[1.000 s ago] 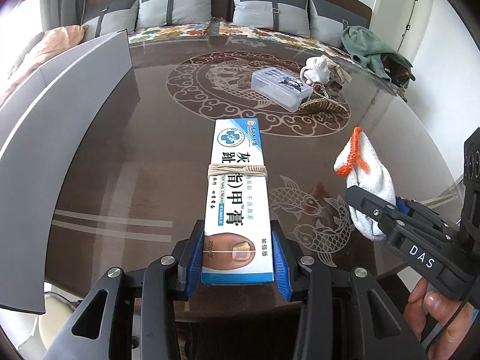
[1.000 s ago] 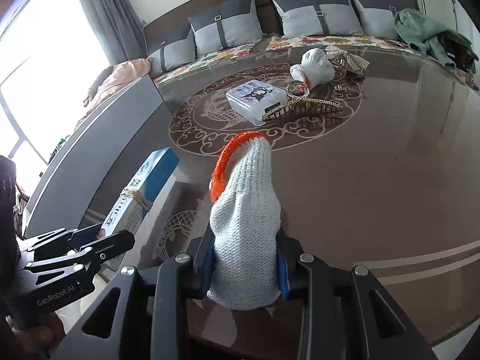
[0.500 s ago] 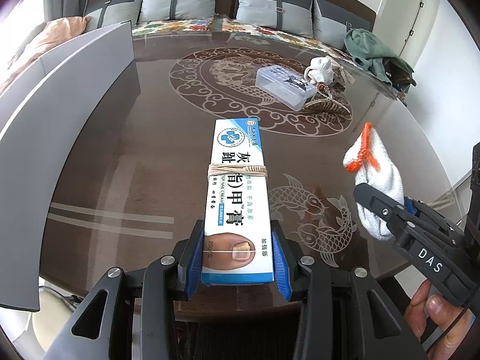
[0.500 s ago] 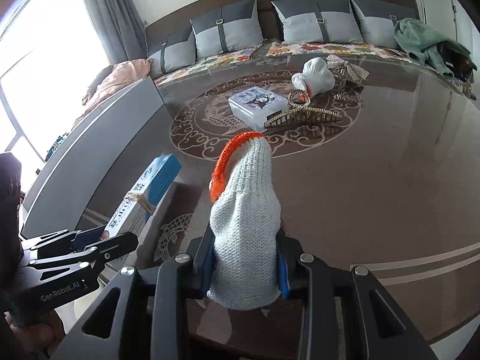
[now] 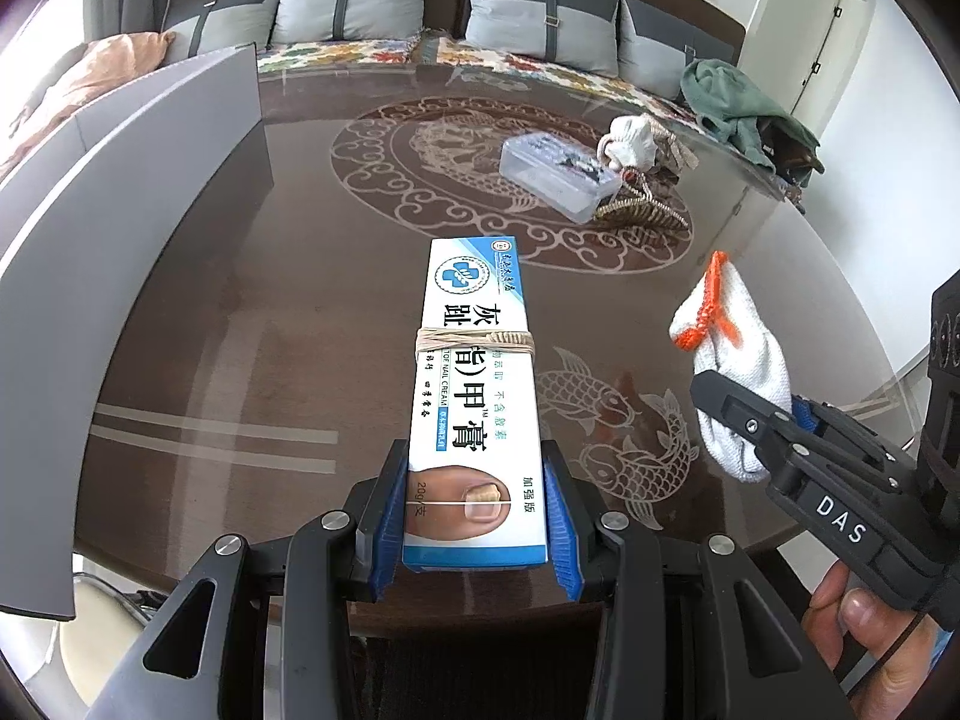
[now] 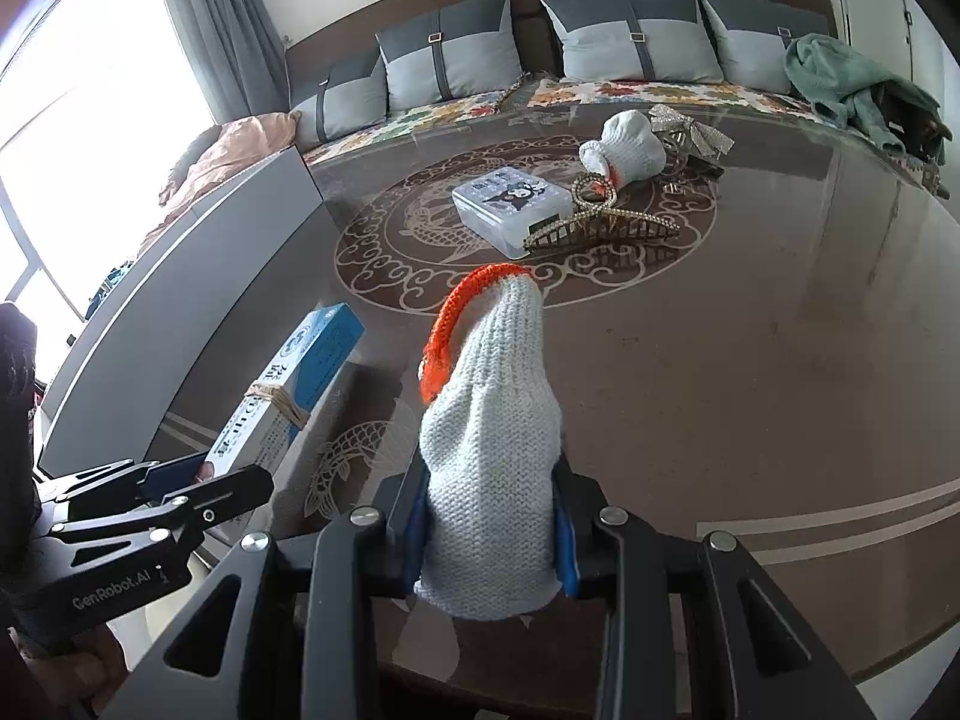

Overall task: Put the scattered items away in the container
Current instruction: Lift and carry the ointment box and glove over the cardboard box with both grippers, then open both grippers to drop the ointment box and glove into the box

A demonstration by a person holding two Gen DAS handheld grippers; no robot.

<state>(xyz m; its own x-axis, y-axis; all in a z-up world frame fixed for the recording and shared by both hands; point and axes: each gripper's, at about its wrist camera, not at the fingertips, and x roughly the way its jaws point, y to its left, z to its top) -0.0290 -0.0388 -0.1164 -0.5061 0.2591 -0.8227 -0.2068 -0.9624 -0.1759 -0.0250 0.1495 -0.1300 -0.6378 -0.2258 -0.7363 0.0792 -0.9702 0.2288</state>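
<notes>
Blue-padded left hand-held gripper [image 5: 474, 516] clamps cream box [image 5: 474, 384]; right hand-held gripper [image 6: 489, 534] clamps glove [image 6: 492, 456], both level.

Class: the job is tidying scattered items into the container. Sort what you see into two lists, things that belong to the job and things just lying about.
Job:
- nail cream box, in the left gripper
- knitted glove, in the right gripper
- second glove
- clear plastic case
- hair claw
- silver bow
- grey container

Lying about:
- green cloth
- cushions
</notes>
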